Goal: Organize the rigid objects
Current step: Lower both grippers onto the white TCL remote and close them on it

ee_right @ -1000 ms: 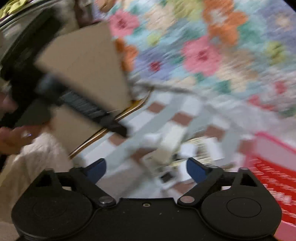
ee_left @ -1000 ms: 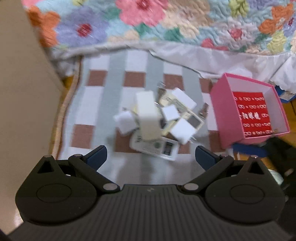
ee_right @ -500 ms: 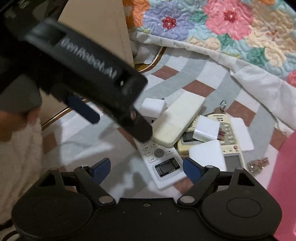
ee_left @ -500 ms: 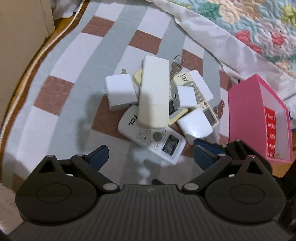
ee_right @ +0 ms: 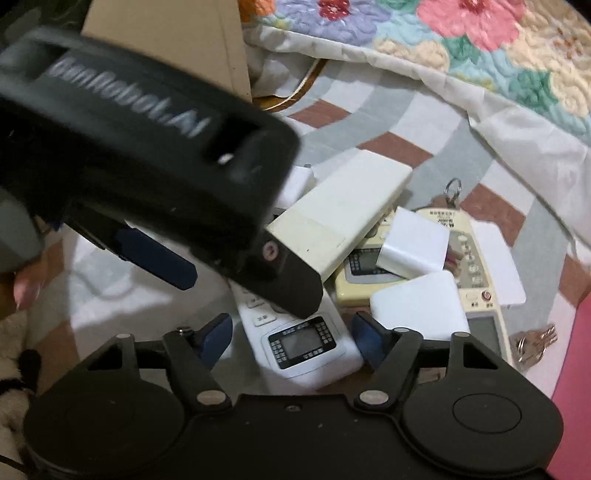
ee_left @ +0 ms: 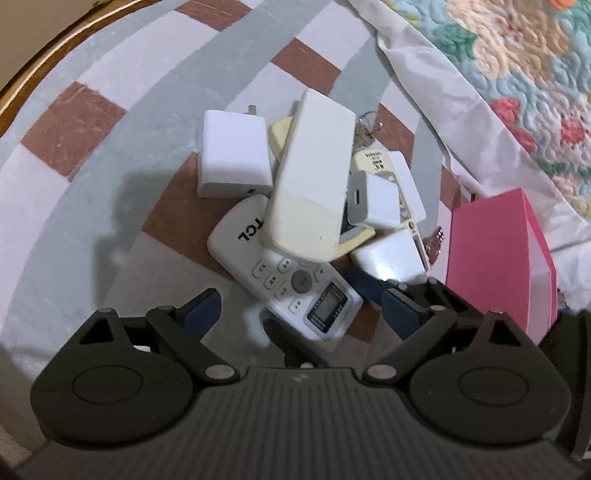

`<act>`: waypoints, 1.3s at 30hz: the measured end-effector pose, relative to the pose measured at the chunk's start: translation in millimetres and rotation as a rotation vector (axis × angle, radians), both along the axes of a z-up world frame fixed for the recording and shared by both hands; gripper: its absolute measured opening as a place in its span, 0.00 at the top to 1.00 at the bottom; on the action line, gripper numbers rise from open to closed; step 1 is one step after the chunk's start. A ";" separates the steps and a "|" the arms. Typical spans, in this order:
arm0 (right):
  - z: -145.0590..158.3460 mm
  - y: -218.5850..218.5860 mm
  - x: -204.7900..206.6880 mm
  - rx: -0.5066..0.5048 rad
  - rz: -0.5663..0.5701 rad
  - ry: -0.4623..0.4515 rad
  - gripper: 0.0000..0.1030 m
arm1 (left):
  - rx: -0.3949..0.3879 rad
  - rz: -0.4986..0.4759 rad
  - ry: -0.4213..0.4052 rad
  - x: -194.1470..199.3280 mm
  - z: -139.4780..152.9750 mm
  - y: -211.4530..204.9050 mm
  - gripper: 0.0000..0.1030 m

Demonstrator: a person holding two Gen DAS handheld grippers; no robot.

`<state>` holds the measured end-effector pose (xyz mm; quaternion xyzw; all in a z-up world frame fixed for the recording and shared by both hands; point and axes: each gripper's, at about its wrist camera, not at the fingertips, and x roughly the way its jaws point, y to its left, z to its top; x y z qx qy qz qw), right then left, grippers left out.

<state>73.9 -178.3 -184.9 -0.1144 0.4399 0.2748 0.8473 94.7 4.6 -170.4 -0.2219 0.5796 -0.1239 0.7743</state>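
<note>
White TCL remote [ee_left: 284, 273] flat under a cream remote [ee_left: 310, 181], white chargers [ee_left: 232, 158] alongside

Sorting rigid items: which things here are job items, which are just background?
Job: TCL remote, cream remote, beige remote, white chargers, keys, pink box.
Background: checked cloth, floral quilt, cardboard box.

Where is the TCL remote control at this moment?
In the left wrist view, the TCL remote lies at the pile's near edge, partly under the cream remote, left of the pink box.
</note>
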 end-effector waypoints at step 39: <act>17.2 35.5 -48.3 0.097 -0.097 0.133 0.34 | 0.192 -0.152 0.016 -8.0 -10.3 -29.1 0.44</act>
